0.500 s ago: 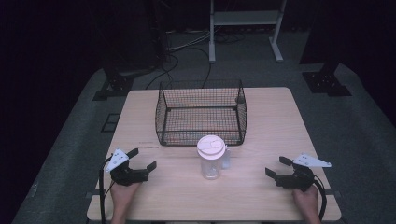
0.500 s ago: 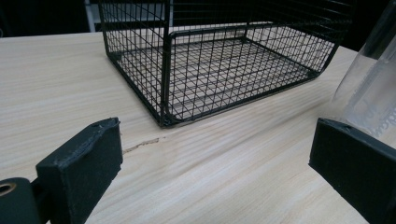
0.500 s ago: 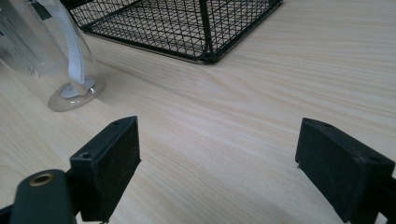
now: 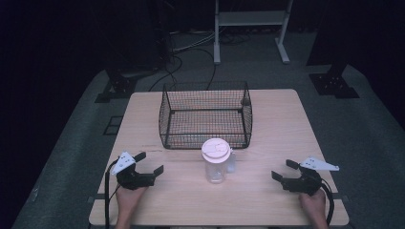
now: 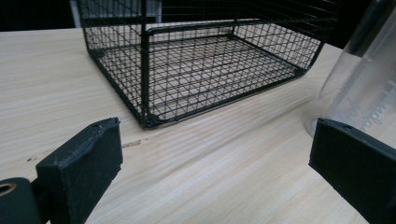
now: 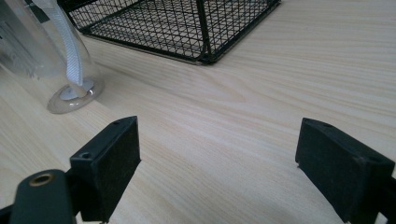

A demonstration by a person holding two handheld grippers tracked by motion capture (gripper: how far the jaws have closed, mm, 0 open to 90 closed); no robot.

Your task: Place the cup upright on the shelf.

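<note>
clear cup (image 4: 215,164) stands untouched between both grippers' wide-spread, empty fingers (image 5: 79,172).

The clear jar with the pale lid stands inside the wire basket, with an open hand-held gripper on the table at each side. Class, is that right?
Not quite. The clear jar stands on the wooden table in front of the wire basket, not inside it, as the high view shows. The rest holds: the left hand-held gripper and the right hand-held gripper are open, one at each side.
</note>
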